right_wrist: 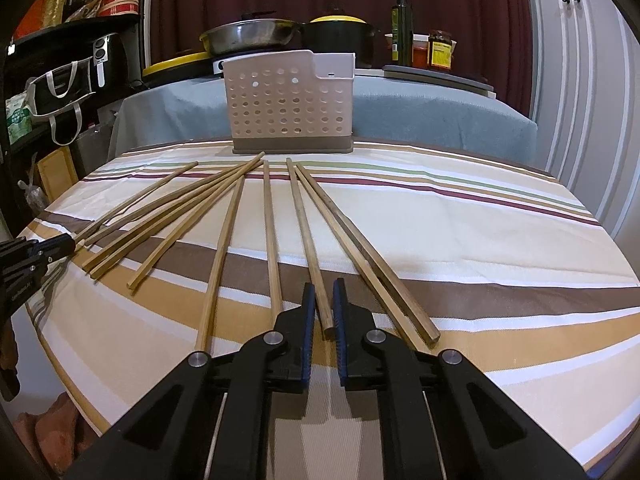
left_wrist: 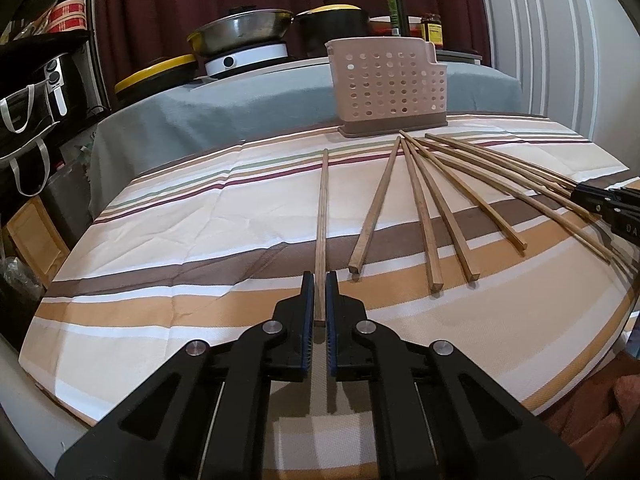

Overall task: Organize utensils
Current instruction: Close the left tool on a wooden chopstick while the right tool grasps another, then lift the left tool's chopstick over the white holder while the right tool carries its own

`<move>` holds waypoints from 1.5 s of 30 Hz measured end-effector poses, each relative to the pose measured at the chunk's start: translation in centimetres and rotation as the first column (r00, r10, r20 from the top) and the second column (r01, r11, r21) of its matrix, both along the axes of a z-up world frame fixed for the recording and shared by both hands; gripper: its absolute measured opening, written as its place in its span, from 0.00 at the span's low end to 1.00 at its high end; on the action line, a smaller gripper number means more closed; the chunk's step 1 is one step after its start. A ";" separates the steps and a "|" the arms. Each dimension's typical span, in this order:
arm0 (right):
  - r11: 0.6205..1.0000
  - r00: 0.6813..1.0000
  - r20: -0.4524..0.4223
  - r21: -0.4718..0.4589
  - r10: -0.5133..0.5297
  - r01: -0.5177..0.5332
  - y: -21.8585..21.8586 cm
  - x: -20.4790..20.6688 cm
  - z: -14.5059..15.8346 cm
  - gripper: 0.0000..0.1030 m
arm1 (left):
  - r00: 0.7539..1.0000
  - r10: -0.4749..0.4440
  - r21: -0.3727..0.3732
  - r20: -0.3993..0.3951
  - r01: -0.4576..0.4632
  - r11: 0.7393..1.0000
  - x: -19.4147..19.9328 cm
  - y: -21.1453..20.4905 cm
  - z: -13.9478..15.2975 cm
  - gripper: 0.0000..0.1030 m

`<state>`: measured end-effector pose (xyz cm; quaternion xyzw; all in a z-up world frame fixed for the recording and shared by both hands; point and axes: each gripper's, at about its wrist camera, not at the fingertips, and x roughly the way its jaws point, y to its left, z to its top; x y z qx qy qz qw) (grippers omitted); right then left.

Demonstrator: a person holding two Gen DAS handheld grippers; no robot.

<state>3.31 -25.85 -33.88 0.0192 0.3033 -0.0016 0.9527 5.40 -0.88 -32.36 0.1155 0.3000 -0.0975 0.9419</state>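
Wooden chopstick [left_wrist: 322, 216] sits in left gripper [left_wrist: 319, 280]; another chopstick [right_wrist: 310, 248] in right gripper [right_wrist: 323, 286].

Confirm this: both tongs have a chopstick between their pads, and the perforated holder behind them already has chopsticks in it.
Wrong on the holder: both views show nothing rising above its rim; the chopsticks lie on the striped cloth. Left tongs and right tongs do each straddle a chopstick.

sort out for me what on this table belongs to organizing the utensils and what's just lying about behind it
Part of the job:
- wooden chopsticks fanned out on the striped cloth
- perforated utensil holder standing at the far edge
- left hand-held gripper and right hand-held gripper, each closed around a chopstick end

Just lying about:
- steel pan
- black pot with yellow lid
- oil bottle
- sauce jar
- shelf with bags
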 end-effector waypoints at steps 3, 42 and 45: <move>1.000 1.000 0.006 0.012 0.006 -0.006 -0.2 0.0 -0.1 0.11 | 1.000 0.002 0.005 -0.001 -0.002 1.000 0.0 0.0 0.0 0.06; 0.998 0.966 0.260 -0.067 -0.002 0.020 1.1 -3.8 9.5 0.07 | 0.981 0.058 -0.042 0.185 -0.052 0.998 -2.3 0.0 8.3 0.06; 0.997 0.960 0.280 -0.068 -0.010 0.031 1.1 -3.8 10.8 0.07 | 0.977 0.071 -0.063 0.202 -0.060 0.996 -2.3 0.1 9.9 0.06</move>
